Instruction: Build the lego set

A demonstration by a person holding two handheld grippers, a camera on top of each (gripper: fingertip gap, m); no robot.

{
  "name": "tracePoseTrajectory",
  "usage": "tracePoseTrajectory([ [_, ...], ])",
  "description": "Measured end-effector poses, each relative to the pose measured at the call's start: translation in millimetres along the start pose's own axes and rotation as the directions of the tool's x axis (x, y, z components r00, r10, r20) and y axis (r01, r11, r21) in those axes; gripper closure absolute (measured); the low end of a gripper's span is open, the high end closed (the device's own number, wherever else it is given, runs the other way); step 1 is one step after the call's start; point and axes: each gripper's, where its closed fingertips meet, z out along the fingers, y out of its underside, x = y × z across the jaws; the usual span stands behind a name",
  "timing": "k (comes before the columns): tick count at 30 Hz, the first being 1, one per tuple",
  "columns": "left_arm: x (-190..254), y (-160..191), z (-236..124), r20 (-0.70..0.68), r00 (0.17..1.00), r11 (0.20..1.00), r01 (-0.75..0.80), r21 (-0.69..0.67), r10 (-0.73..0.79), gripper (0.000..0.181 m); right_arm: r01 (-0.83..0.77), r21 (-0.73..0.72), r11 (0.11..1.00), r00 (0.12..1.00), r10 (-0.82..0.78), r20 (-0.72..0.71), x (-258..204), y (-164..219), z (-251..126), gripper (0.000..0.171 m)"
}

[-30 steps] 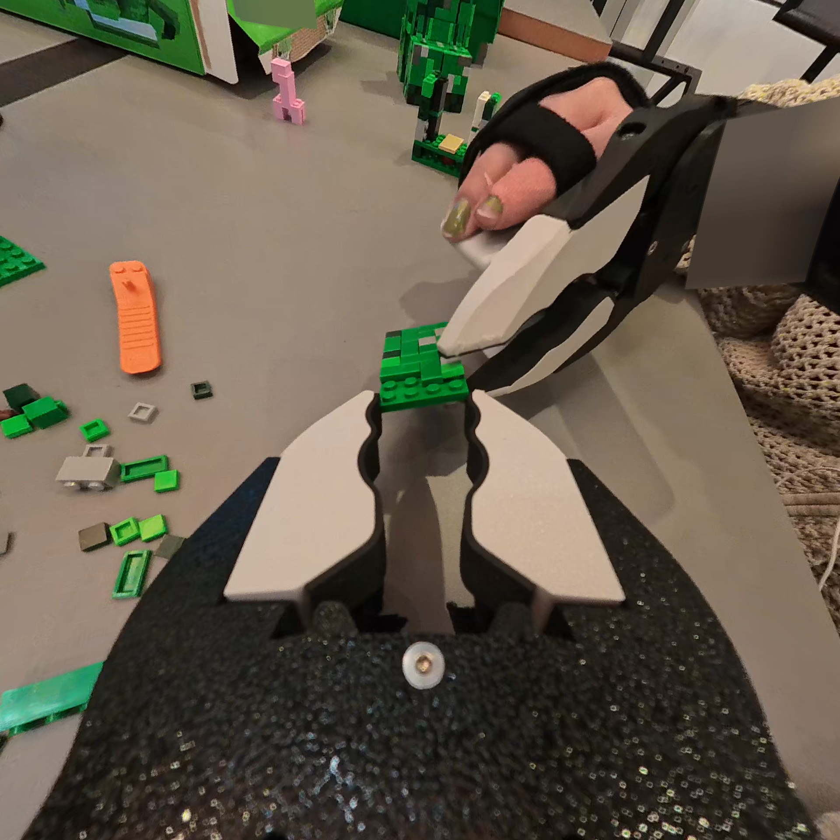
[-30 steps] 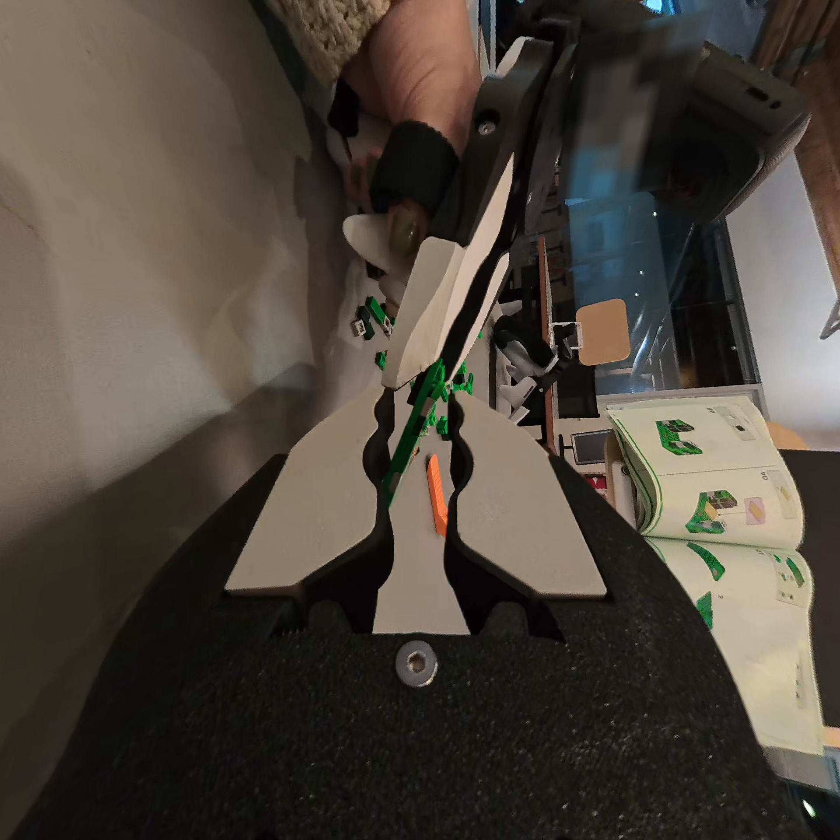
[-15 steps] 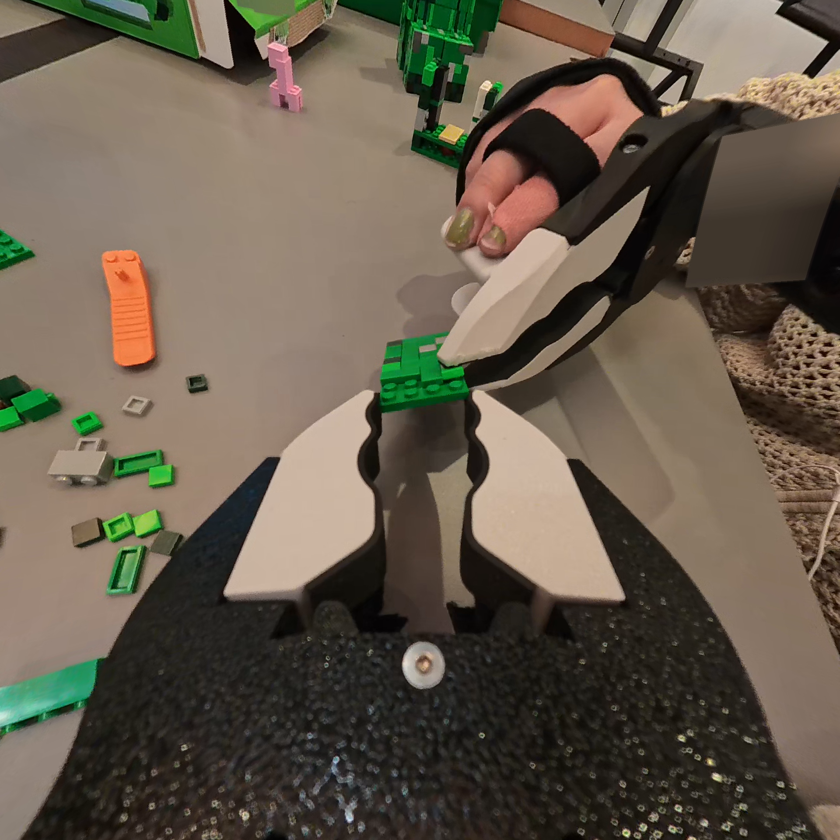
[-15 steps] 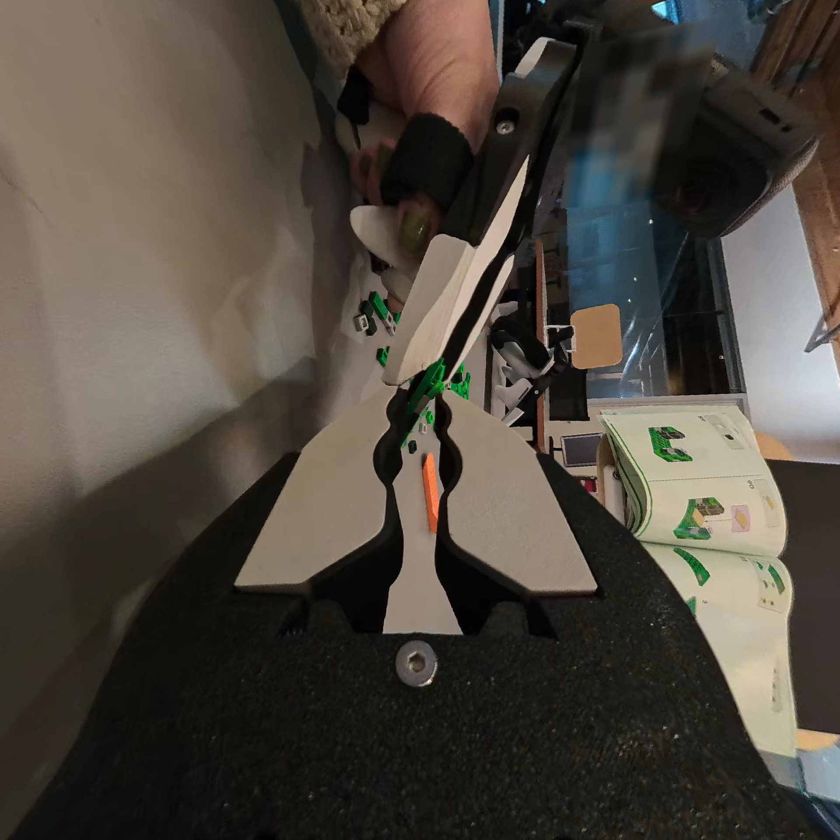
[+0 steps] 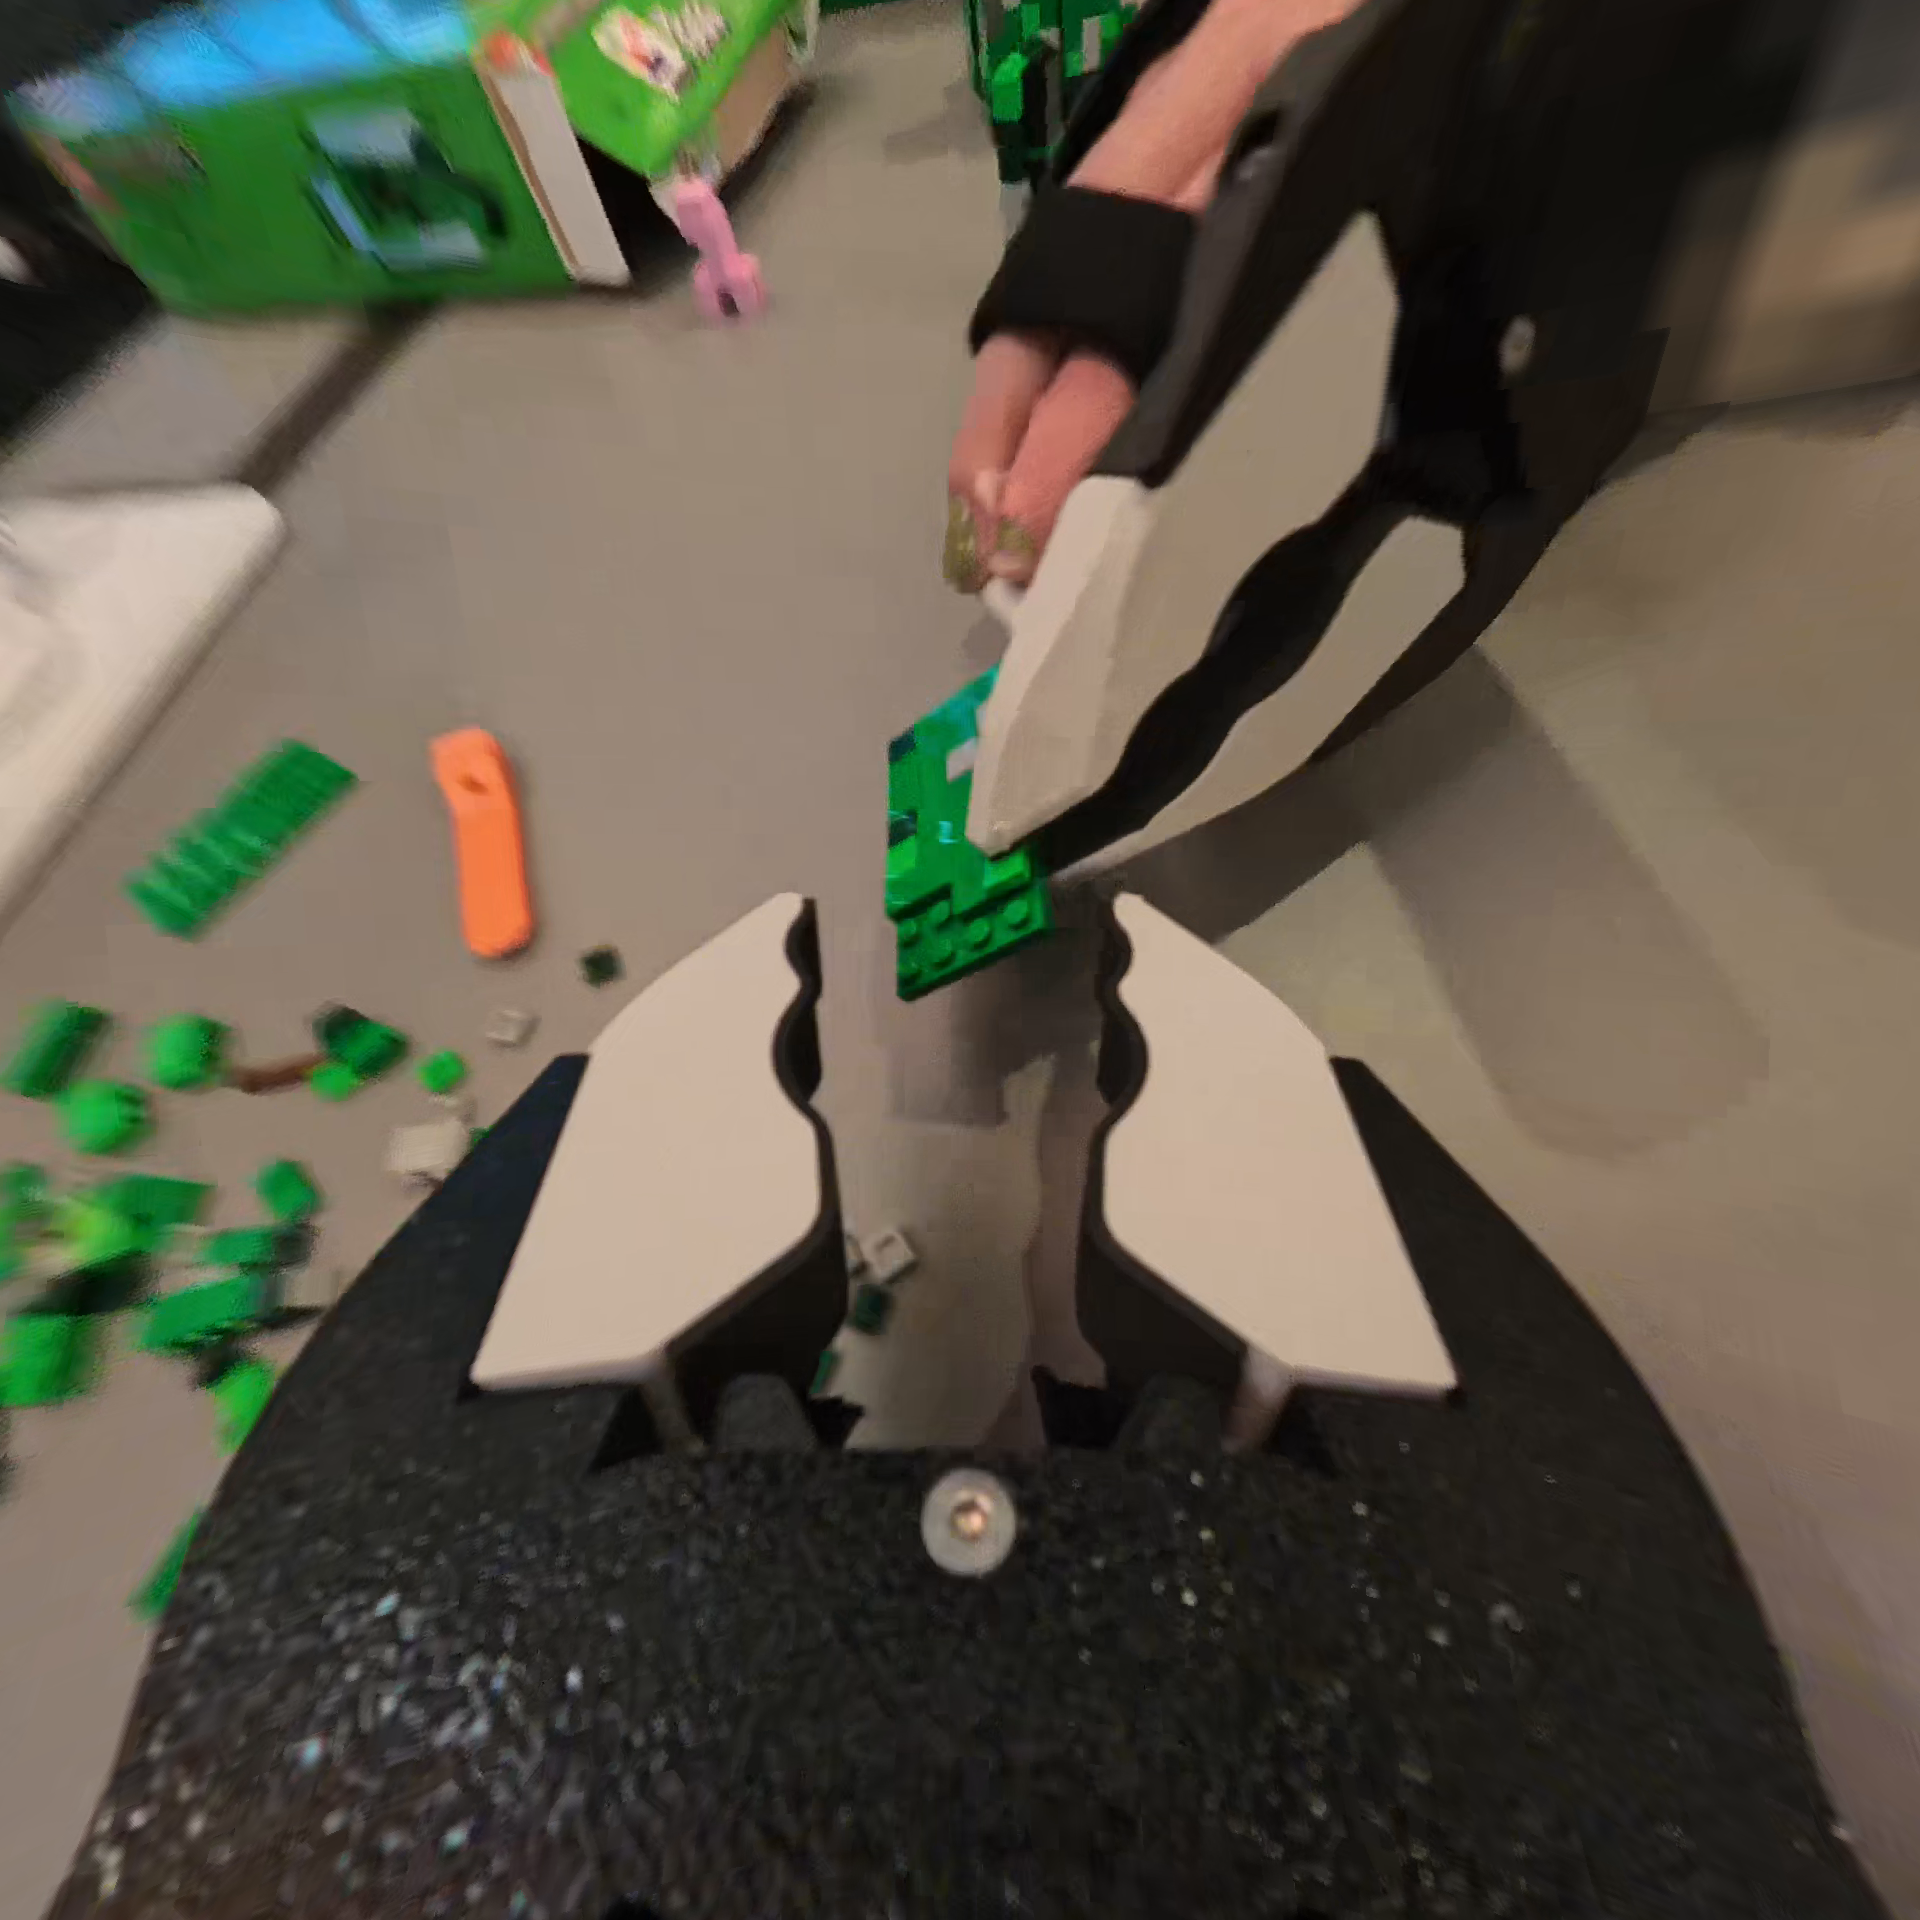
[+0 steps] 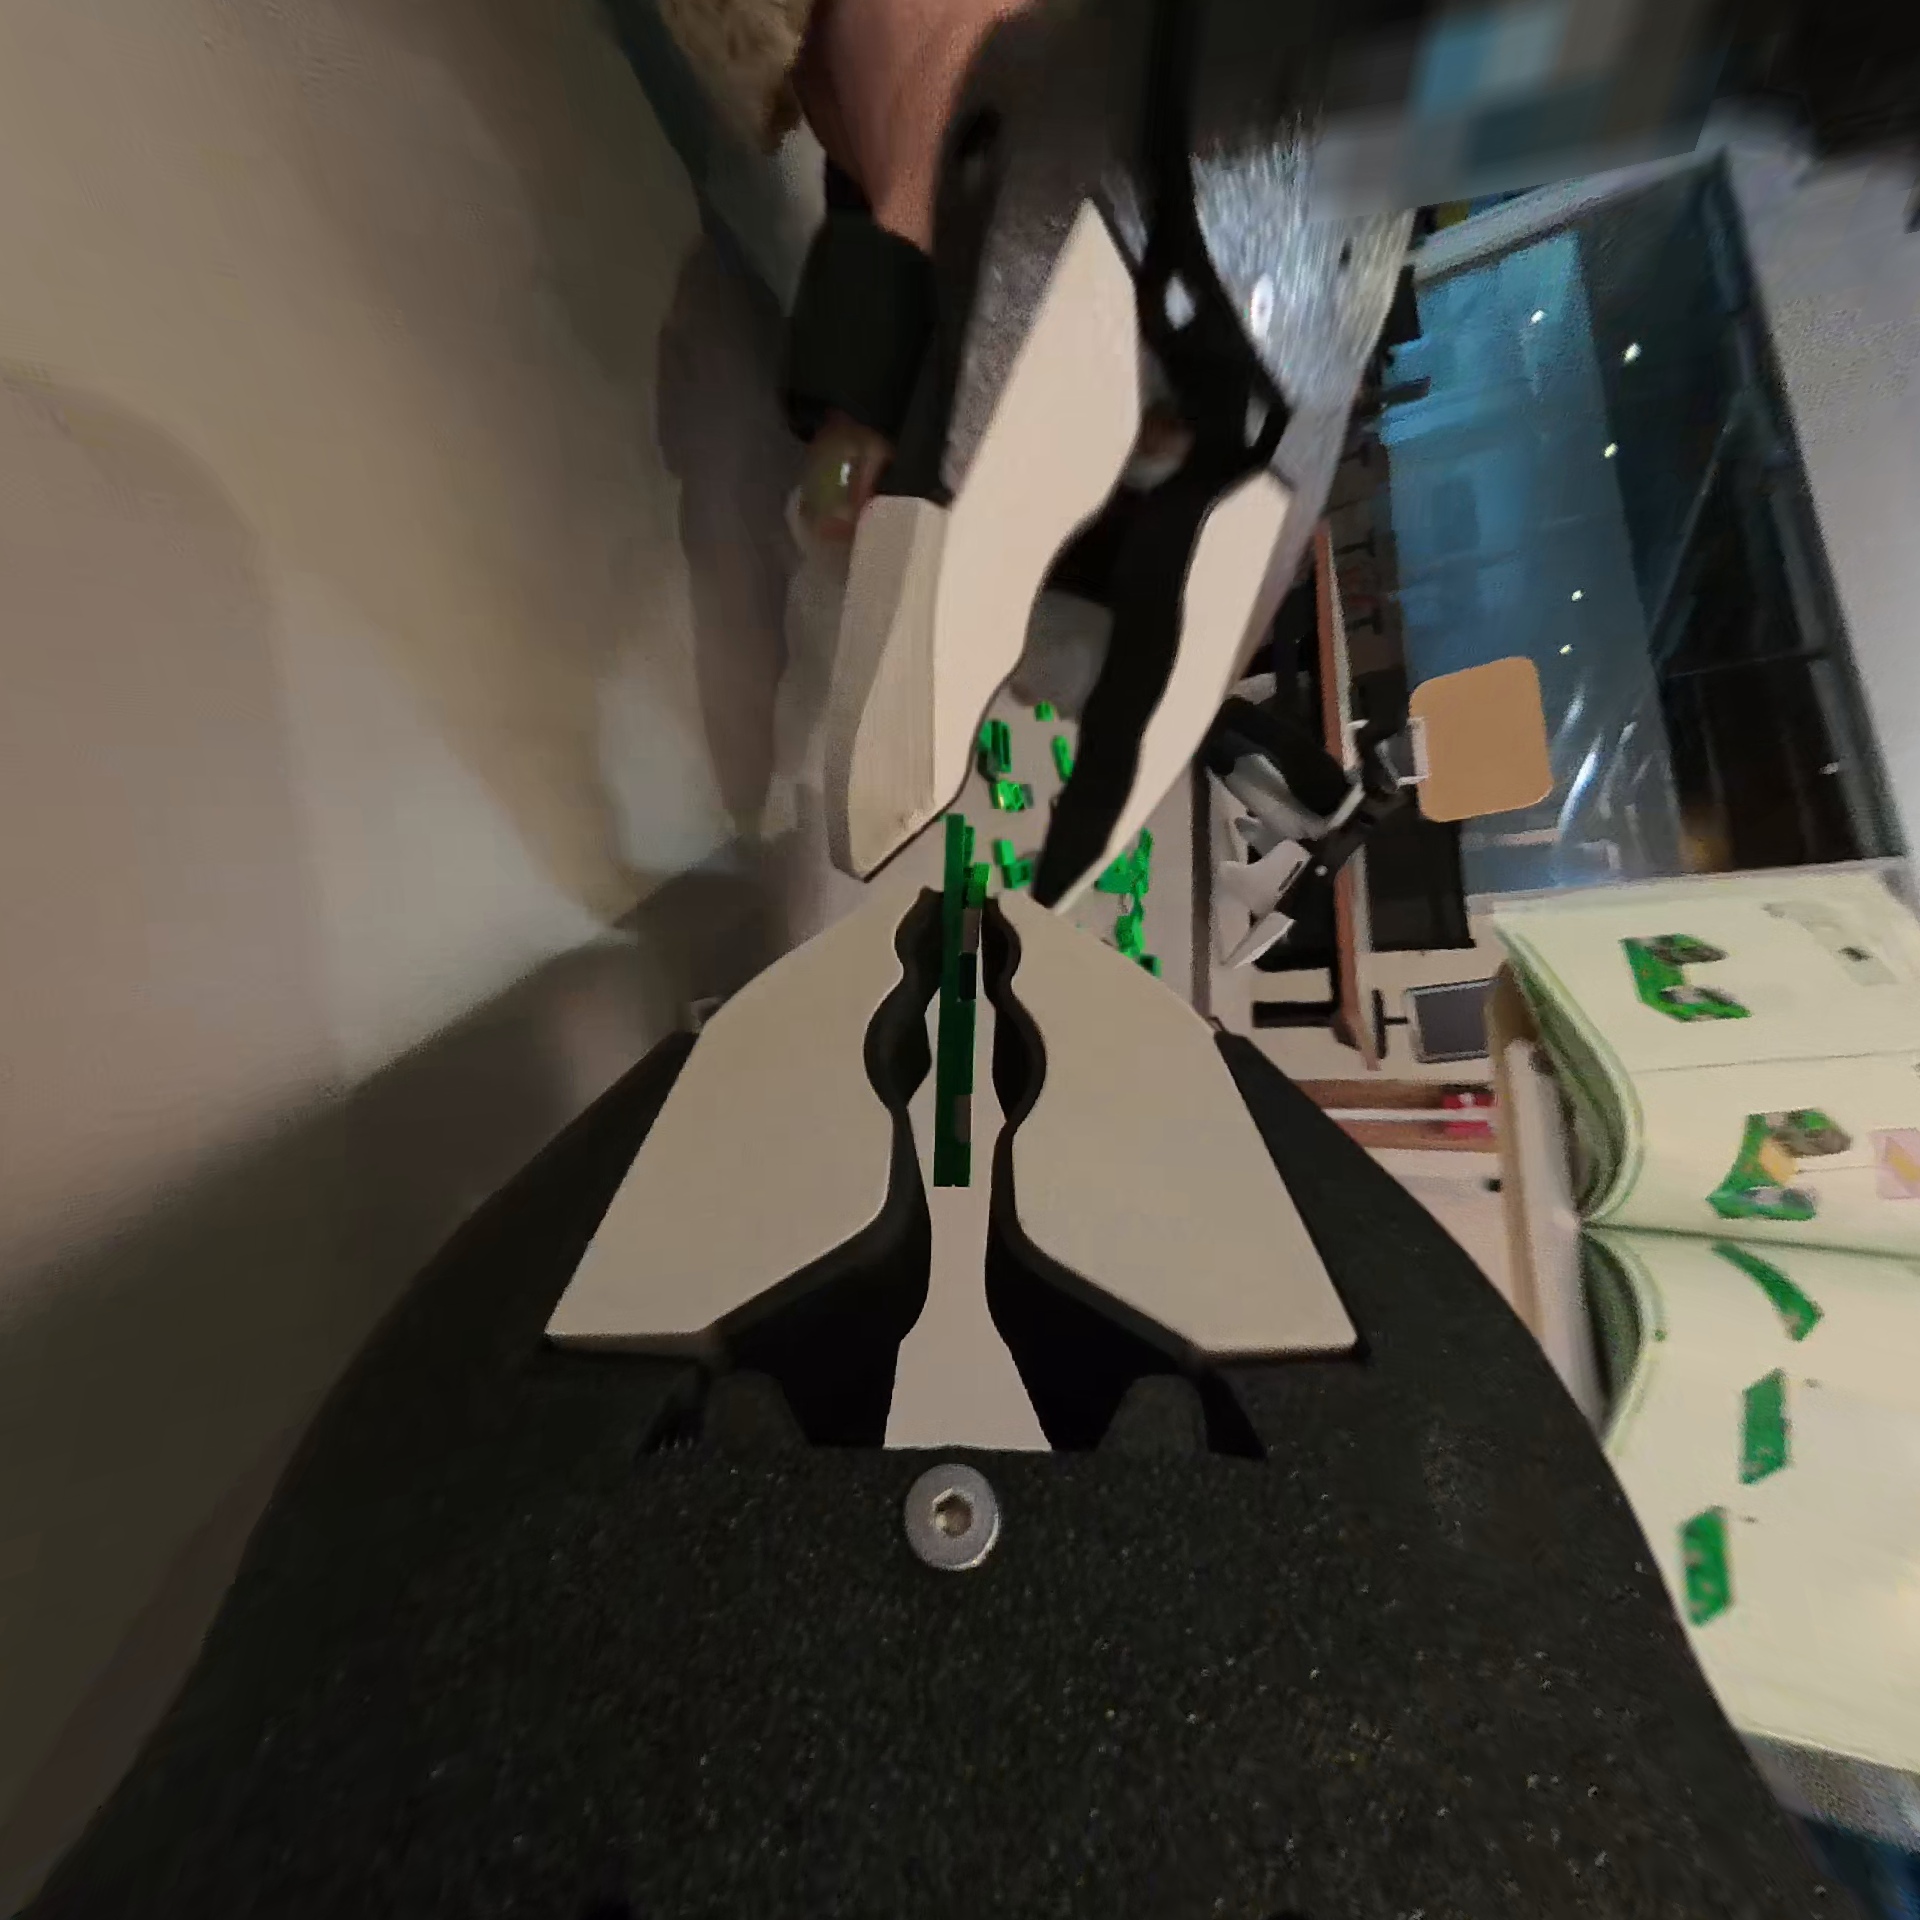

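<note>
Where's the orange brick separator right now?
In the left wrist view, the orange brick separator lies flat on the grey table, left of the green plate assembly, with a long green plate on its far left.

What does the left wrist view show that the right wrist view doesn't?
Left wrist view only: the orange brick separator, the green box and a pink figure on the grey table.

Right wrist view only: the open instruction booklet.

Both: the right gripper shut on the green plate assembly, the left gripper open, and loose green pieces.
</note>
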Motion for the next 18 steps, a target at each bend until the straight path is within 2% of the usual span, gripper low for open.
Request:
tracePoseTrajectory([
  [1,-3.6,-3.7,-1.4,0.069,0.992,0.994,-0.109,-0.002,0.109,0.133,-0.031,-0.002,1.000,0.999,0.031,0.010,0.8,3.3,1.8,0.164],
  [3,-5.5,-10.5,-3.5,0.186,0.924,0.942,-0.335,-0.037,0.335,0.145,-0.092,0.002,0.996,0.995,0.092,0.027,3.5,7.7,4.7,0.164],
  [5,-1.9,-11.8,0.2,0.219,0.861,0.888,-0.450,-0.088,0.459,0.153,-0.130,0.008,0.991,0.991,0.130,0.041,5.6,8.7,6.6,0.164],
  [7,0.0,-9.1,6.1,0.219,0.837,0.865,-0.485,-0.127,0.501,0.156,-0.154,0.019,0.988,0.987,0.153,0.057,6.4,6.5,8.2,0.164],
  [9,0.9,-9.1,9.1,0.229,0.820,0.851,-0.507,-0.135,0.525,0.167,-0.157,0.023,0.987,0.986,0.155,0.067,6.3,3.7,9.9,0.164],
  [18,-1.9,-5.4,11.2,0.229,0.804,0.835,-0.516,-0.190,0.549,0.176,-0.116,-0.024,0.993,0.989,0.117,0.090,8.6,-2.7,15.6,0.165],
])
